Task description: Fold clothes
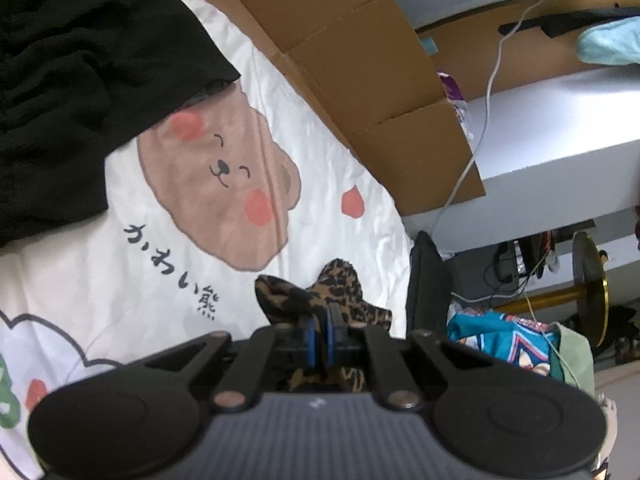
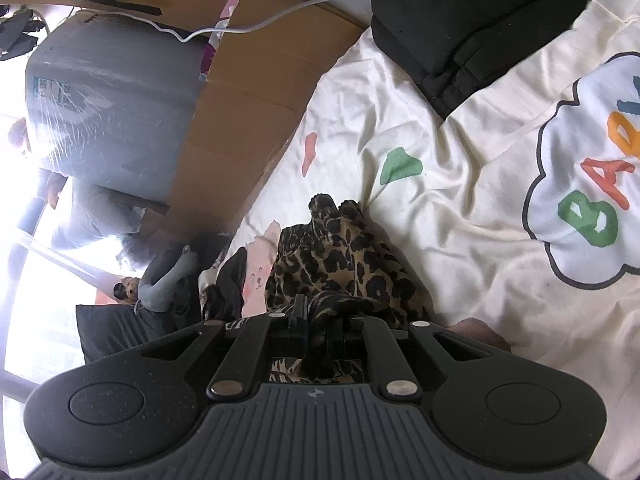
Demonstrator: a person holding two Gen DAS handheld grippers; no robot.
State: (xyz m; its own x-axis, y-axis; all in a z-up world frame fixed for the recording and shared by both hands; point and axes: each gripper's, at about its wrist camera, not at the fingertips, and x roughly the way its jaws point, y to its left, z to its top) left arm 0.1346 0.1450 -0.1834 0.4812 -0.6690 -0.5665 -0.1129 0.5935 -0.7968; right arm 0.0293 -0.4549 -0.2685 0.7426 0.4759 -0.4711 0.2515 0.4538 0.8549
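Left tool: blue-padded fingers pinched tight on a bunched edge of the leopard-print garment. Fabric sticks out past the fingertips and also shows below them, behind the linkage. The garment end sits close to the bed edge that faces the cardboard sheets.

Right tool: fingers clamped on the same leopard-print garment, with cloth gathered between the pads. From here the garment runs away from the tool in a crumpled ridge across the bed sheet, ending in a small peak near the green spot printed on the sheet. Cannot tell whether the far part rests flat or is slightly lifted.

Bed sheet is cream with a cartoon bear face, red spots, dark script characters and a cloud shape with coloured letters.

Black clothing lies heaped on the sheet, overlapping the top of the bear print, well apart from the leopard piece. In the right wrist view a black folded garment sits toward the far side of the bed.

Off the bed: the cardboard sheets along the edge, a white cable hanging over them, a grey wrapped box, and a teal printed cloth on the floor beside a gold-rimmed stand.
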